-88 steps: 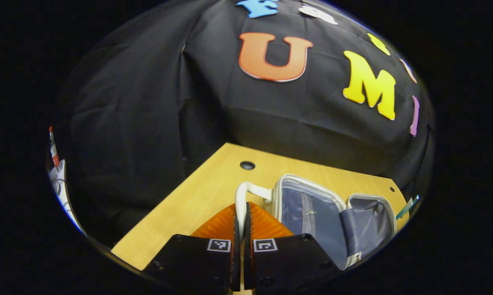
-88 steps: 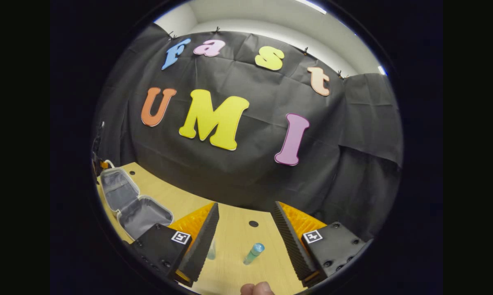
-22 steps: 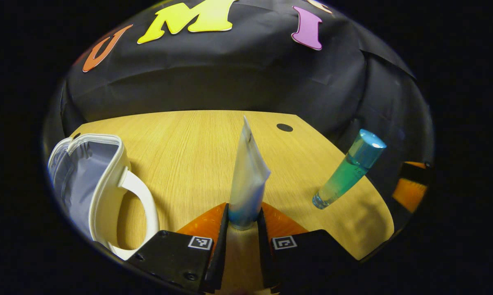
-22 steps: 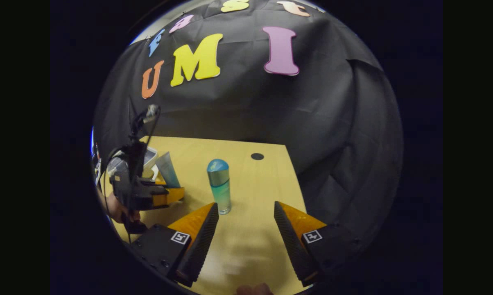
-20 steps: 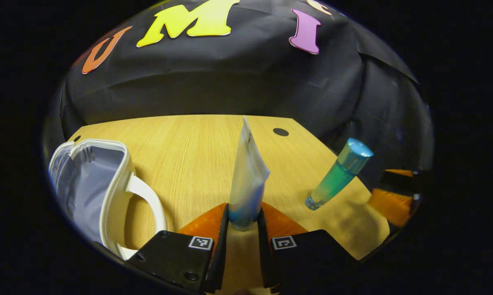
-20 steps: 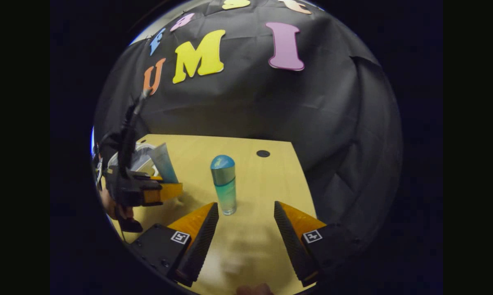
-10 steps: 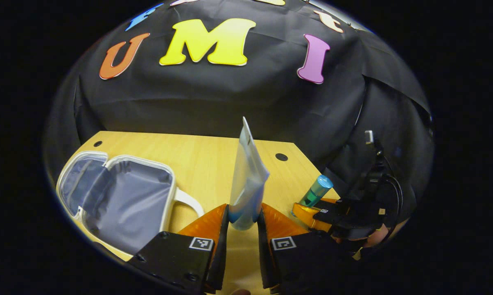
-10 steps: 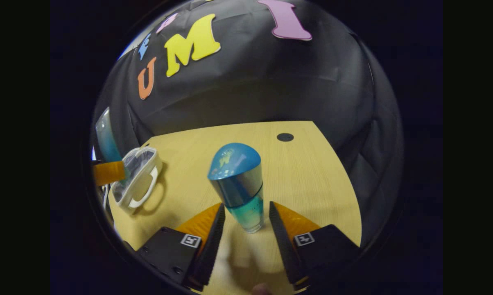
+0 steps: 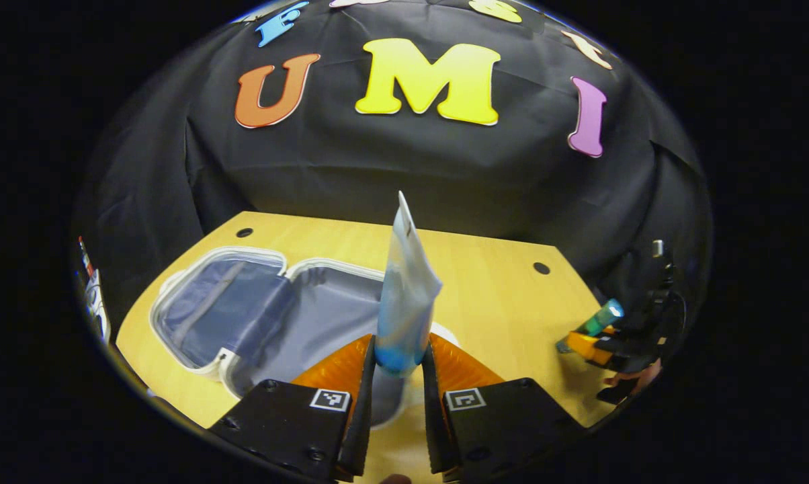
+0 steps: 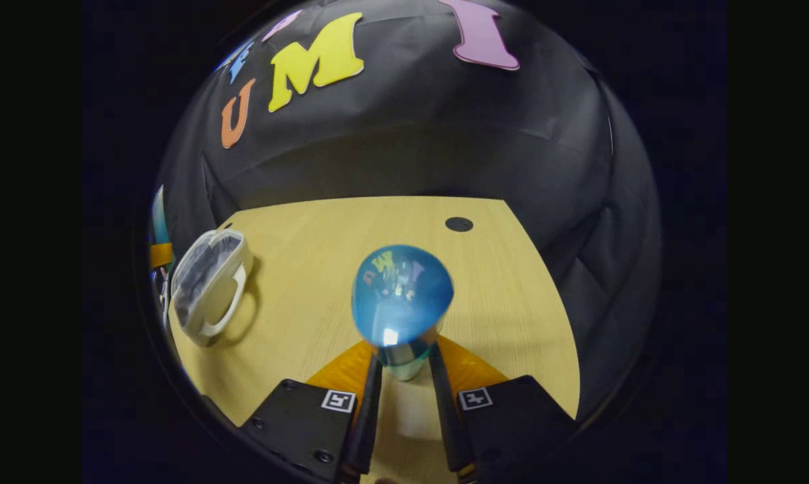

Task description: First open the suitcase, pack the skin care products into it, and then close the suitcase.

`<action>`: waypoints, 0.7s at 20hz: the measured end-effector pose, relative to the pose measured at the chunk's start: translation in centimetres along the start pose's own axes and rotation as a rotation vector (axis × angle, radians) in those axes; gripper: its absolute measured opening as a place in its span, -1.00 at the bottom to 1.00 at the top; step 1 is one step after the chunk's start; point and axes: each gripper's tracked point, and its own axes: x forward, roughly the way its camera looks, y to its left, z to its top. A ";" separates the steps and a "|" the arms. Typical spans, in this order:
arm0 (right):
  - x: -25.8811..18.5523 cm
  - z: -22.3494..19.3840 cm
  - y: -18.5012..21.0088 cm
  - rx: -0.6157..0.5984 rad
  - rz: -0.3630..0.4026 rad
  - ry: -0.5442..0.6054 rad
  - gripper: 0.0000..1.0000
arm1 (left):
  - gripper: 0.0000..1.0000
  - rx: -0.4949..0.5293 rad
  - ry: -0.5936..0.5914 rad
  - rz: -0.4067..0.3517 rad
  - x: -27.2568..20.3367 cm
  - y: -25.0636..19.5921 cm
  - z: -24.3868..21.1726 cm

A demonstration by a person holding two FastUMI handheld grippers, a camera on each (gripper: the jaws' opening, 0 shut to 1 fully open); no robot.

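Observation:
My left gripper (image 9: pixel 399 359) is shut on the blue lower end of a pale white-and-blue tube (image 9: pixel 404 289), which stands upright above the near half of the suitcase. The small white suitcase (image 9: pixel 206 312) lies open and flat on the wooden table, its grey lining showing. In the right gripper view, my right gripper (image 10: pixel 404 368) is shut on a teal bottle with a rounded blue cap (image 10: pixel 402 296), which stands on the table. That gripper and the bottle (image 9: pixel 598 320) also appear at the far right of the left gripper view. The suitcase (image 10: pixel 211 290) sits at the left of the right gripper view.
The wooden table (image 9: pixel 498 302) has round cable holes (image 10: pixel 458 224) near its back edge, which meets the black cloth wall. A hand (image 9: pixel 623 380) holds the far gripper at the table's right corner. An orange finger of the left gripper (image 10: pixel 160 255) shows at the left edge.
My left gripper carried the tube left until it stands over the open suitcase. My right gripper moved in around the bottle and its fingers shut on it.

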 end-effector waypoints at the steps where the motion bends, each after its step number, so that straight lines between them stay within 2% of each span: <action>1: -1.0 0.4 0.4 -0.005 0.007 0.000 -0.25 | -0.26 0.009 0.015 0.033 0.3 1.5 -0.2; 5: -5.7 3.0 2.6 0.025 0.063 -0.009 -0.25 | -0.25 0.096 0.163 0.275 2.0 8.7 -2.9; 8: -9.5 4.8 4.0 0.041 0.086 -0.026 -0.25 | -0.26 0.147 0.307 0.412 3.4 11.0 -5.6; 10: -11.8 5.8 4.6 0.037 0.101 -0.048 -0.30 | -0.26 0.194 0.403 0.481 3.5 12.0 -6.9; 14: -14.9 7.4 5.5 0.074 0.122 -0.098 -0.26 | -0.26 0.271 0.536 0.582 4.8 14.8 -8.6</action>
